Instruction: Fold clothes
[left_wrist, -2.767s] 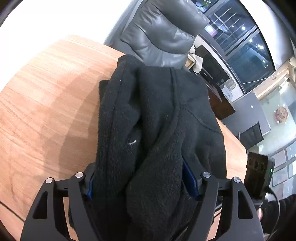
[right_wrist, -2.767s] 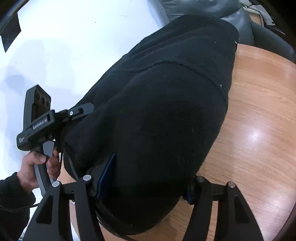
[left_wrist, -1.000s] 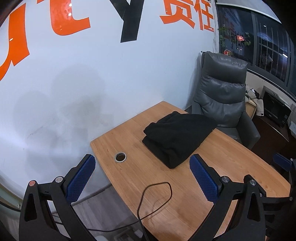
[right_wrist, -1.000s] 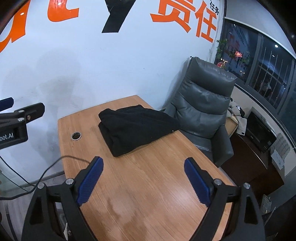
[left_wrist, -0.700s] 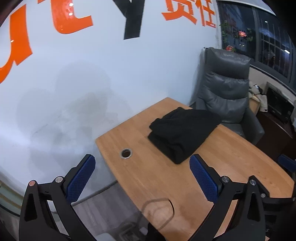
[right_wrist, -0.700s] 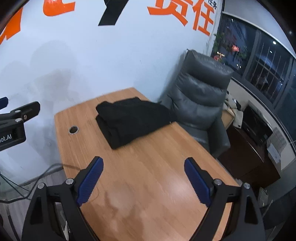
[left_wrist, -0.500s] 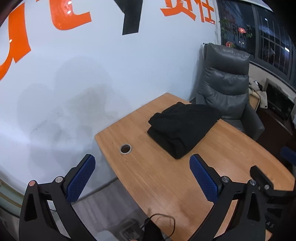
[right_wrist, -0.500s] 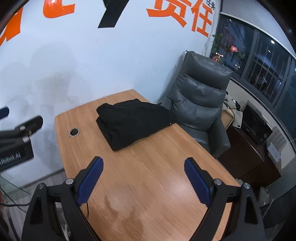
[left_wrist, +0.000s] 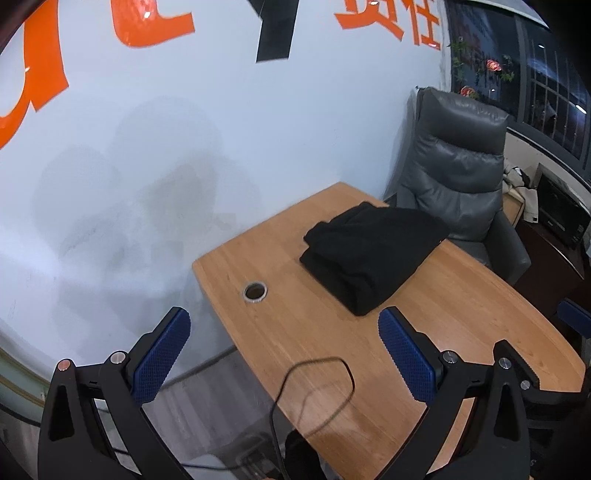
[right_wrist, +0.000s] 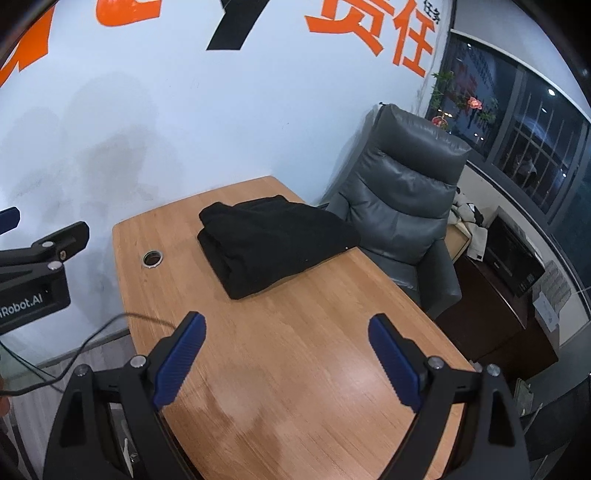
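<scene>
White wall (right_wrist: 221, 122) with big orange and black lettering fills the upper half of both frames, and dark windows run down the right edge. Below it a wooden counter (right_wrist: 295, 354) stretches from centre frame toward the bottom, with a grey leather armchair (right_wrist: 402, 206) pushed up to its far right side.

On the far end of the counter, just above centre in both views, lies the black garment (right_wrist: 269, 243) (left_wrist: 369, 254), doubled over into a compact, thick rectangle with stacked layers showing along its near edge. It sits flat and clear of either gripper, so it already lies as folding would leave it.

If any tidying is wanted, I judge it would mean squaring the loose near corner and pressing the bulky layers down evenly, since thick fleece-like fabric tends to spring back open. Otherwise the sound course is keeping both tools away from the stack so nothing drags it.

A round cable hole (left_wrist: 255, 291) sits left of the garment, and a thin black cable (left_wrist: 314, 384) loops over the counter's near edge.

The left gripper (left_wrist: 284, 354) is held high and well back, angled down at the counter, its blue pads spread wide with nothing between them. The right gripper (right_wrist: 286, 358) hovers likewise over the near counter, jaws wide apart and empty.
</scene>
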